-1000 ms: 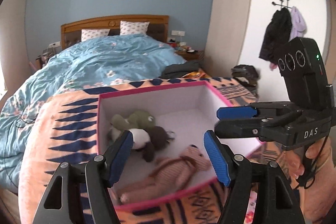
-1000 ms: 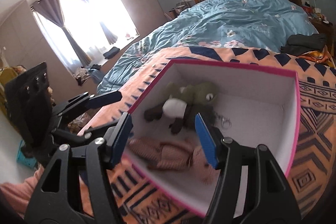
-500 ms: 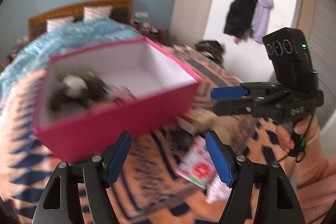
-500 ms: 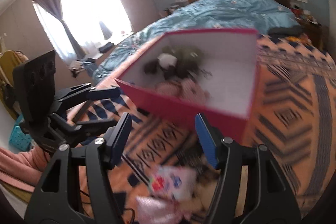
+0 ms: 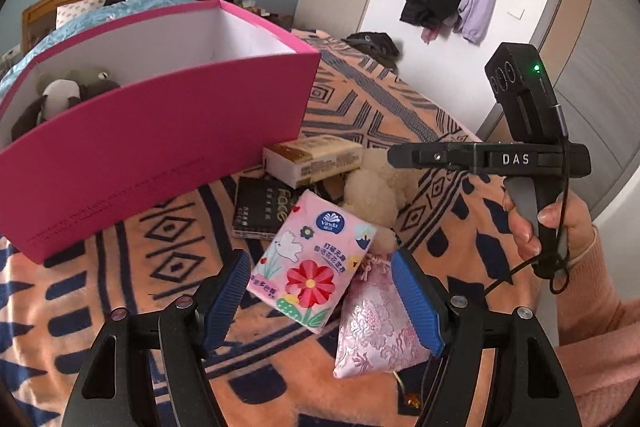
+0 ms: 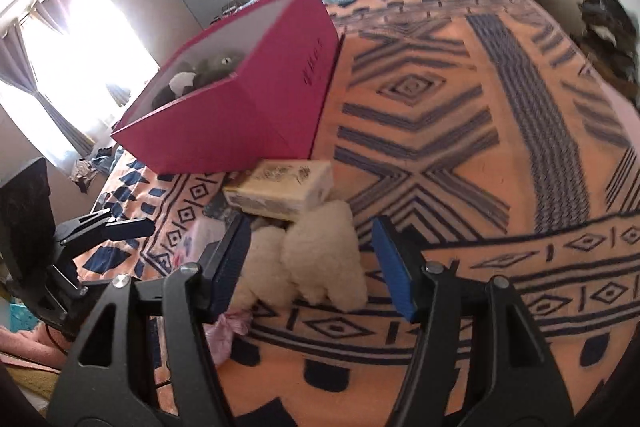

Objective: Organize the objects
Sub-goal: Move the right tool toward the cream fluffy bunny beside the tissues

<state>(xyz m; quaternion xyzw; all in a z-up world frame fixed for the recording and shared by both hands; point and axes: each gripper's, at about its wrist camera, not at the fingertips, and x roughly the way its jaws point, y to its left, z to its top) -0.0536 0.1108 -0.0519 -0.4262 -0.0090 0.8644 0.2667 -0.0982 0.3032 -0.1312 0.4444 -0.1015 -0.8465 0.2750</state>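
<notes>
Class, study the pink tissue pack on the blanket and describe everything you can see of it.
The pink tissue pack is a soft, glossy plastic packet printed with a red flower, a white dove and a blue logo. It lies tilted on the patterned blanket, overlapping a black booklet and a pink brocade pouch. Nothing grips it.

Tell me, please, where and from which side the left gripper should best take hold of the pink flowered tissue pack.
Grip the tissue pack across its short width, by the two long edges, near the red-flower end. Come from above: it lies flat, tilted over the brocade pouch and a black booklet, so its upper face is free. The open left gripper already straddles that end.
</notes>
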